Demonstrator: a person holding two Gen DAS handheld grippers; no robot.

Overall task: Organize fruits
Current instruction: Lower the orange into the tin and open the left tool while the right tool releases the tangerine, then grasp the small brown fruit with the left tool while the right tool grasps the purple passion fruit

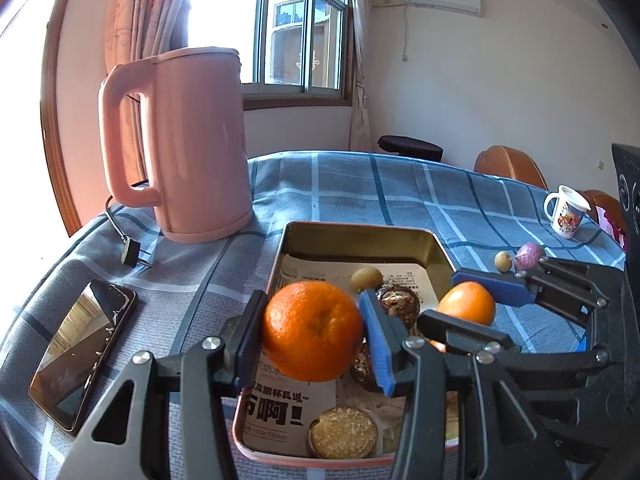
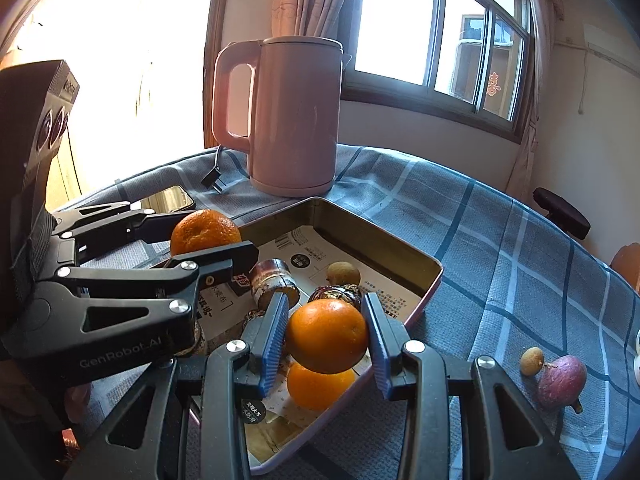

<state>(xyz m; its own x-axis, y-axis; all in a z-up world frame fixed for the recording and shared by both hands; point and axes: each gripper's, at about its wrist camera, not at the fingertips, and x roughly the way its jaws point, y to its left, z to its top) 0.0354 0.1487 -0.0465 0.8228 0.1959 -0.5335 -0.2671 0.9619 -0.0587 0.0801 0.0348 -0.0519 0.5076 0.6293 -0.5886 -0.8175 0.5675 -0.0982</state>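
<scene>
My left gripper is shut on an orange and holds it above the near left part of a metal tray. My right gripper is shut on a second orange above the tray's right side; it also shows in the left wrist view. A third orange lies in the tray under it. The paper-lined tray also holds a small brown longan, wrapped sweets and a round cake. A longan and a purple fruit lie on the cloth right of the tray.
A pink kettle stands behind the tray at the left, its plug on the blue checked cloth. A phone lies left of the tray. A mug stands at the far right. Chairs stand beyond the table's edge.
</scene>
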